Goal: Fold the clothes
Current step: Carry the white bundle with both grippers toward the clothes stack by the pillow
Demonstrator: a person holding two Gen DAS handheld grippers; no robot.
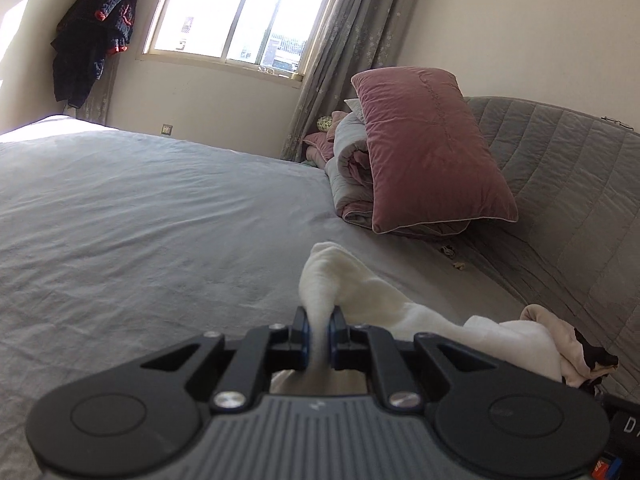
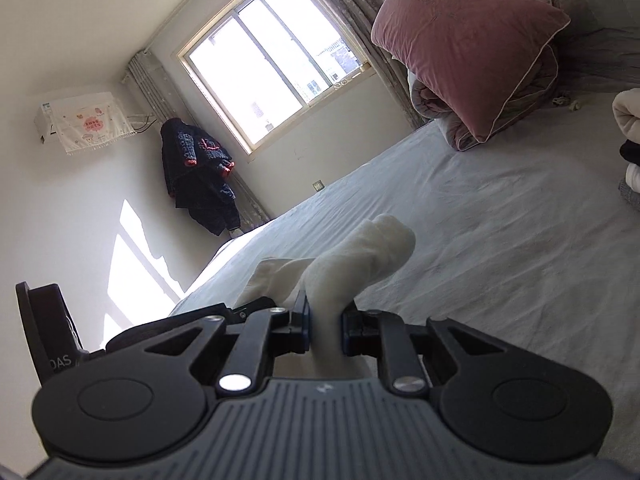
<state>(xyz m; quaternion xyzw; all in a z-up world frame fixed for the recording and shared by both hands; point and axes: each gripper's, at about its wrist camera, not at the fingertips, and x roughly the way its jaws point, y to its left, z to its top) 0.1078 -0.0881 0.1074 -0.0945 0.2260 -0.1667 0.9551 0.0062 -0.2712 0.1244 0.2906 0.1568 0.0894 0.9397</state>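
A white garment (image 1: 320,276) is pinched by the left gripper (image 1: 319,334) and right gripper (image 2: 325,326), held taut above the bed (image 1: 140,220) near its headboard edge, likely for folding.

Both grippers clamped, held above the bed

The left black two-finger gripper with blue-edged pads (image 1: 319,332) has its jaws drawn almost together, pinching a bunched fold of white fleecy cloth (image 1: 320,276) that rises beyond the fingertips. The right black two-finger gripper of the same build (image 2: 326,326) is rolled well to one side, its jaws a little wider and closed on a thicker roll of the same cloth. At its left edge part of the other gripper's body shows just beside it.
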